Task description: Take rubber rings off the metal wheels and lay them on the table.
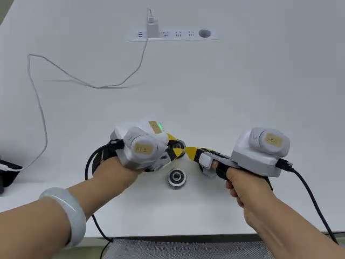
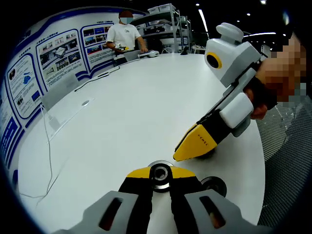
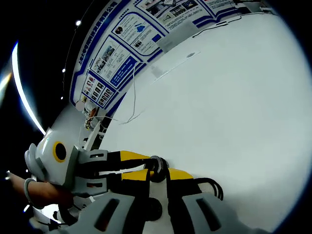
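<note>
My left gripper is shut on a small metal wheel and holds it just above the white table. My right gripper comes in from the right. Its yellow tips meet the same wheel at the rim and are closed on the black rubber ring there. A second metal wheel with a dark ring lies flat on the table, just in front of both grippers.
A white power strip lies at the far side, with a grey cable trailing left across the table. A black object sits at the left edge. The table's front edge runs just below my hands. A person stands far off.
</note>
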